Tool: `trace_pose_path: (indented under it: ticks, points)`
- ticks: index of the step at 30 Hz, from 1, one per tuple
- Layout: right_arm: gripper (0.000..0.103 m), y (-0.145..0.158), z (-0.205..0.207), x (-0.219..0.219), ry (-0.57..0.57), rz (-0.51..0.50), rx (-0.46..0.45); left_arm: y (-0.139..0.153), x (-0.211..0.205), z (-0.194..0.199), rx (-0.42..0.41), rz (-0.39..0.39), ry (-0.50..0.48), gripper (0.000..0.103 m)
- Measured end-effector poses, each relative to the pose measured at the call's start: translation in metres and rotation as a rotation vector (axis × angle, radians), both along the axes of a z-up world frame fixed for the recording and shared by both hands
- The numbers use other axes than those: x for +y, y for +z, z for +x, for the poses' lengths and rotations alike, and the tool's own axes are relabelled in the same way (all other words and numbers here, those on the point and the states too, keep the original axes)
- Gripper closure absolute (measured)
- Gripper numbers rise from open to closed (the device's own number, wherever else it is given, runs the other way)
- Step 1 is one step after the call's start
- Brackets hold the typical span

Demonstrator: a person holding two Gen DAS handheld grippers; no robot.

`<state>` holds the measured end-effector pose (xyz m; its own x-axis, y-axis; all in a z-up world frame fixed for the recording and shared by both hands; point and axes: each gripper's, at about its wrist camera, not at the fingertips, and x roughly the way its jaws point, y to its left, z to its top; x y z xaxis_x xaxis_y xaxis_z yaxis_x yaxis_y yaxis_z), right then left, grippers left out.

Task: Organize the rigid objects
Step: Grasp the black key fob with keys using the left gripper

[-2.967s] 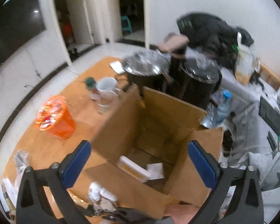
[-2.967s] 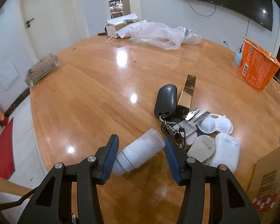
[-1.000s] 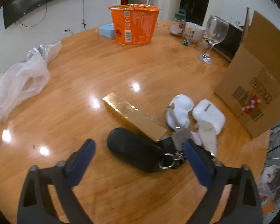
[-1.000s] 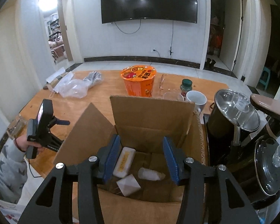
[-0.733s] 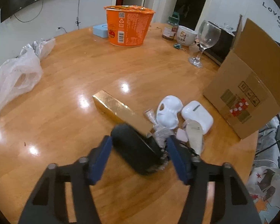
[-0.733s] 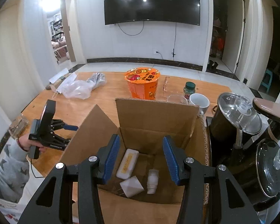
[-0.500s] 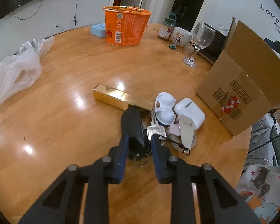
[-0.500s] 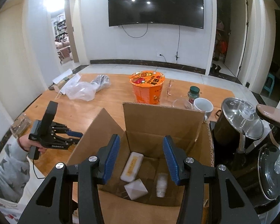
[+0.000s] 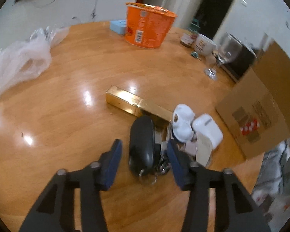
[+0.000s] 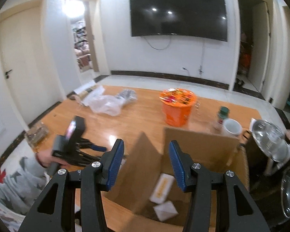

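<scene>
In the left wrist view my left gripper point(image 9: 144, 150) is open, its blue fingers on either side of a black key fob point(image 9: 142, 144) with a key ring, lying on the wooden table point(image 9: 67, 100). Behind the fob lie a gold bar-shaped box point(image 9: 133, 103), a white curved piece point(image 9: 182, 122) and a white case point(image 9: 208, 130). My right gripper point(image 10: 146, 157) is open and empty above the open cardboard box point(image 10: 199, 143), which holds a white bar point(image 10: 162, 188) and a white packet point(image 10: 165, 210). The left gripper also shows in the right wrist view point(image 10: 98, 147).
An orange noodle tub point(image 9: 147, 30), a mug point(image 9: 204, 44), a jar point(image 9: 187, 37) and a wine glass point(image 9: 225, 50) stand at the table's far side. A clear plastic bag point(image 9: 17, 61) lies left. The cardboard box point(image 9: 261, 106) stands right. Black pots point(image 10: 268, 145) sit right of the box.
My left gripper was shut on the key fob half a second ago and has now opened around it. My right gripper has risen and tilted up over the box.
</scene>
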<state>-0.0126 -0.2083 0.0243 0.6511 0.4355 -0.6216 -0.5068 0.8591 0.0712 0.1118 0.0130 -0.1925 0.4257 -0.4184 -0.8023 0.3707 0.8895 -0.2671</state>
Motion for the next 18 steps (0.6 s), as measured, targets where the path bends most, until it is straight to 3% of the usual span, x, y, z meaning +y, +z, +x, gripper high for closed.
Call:
trace_pose_path:
  ticks: [1, 4, 8, 18]
  points:
    - [0.059, 0.000, -0.001, 0.006, 0.016, 0.004, -0.005, -0.001, 0.002, 0.002, 0.012, -0.011, 0.011, 0.082]
    - [0.059, 0.001, -0.003, 0.023, 0.062, 0.014, -0.008, 0.000, 0.004, -0.001, 0.015, -0.021, 0.010, 0.084]
    - [0.059, -0.001, -0.005, 0.043, 0.107, 0.006, -0.002, 0.006, 0.015, -0.008, 0.007, -0.050, 0.029, 0.093]
    - [0.059, -0.020, -0.019, 0.090, 0.221, 0.014, 0.042, 0.015, 0.041, -0.021, 0.019, -0.060, 0.045, 0.094]
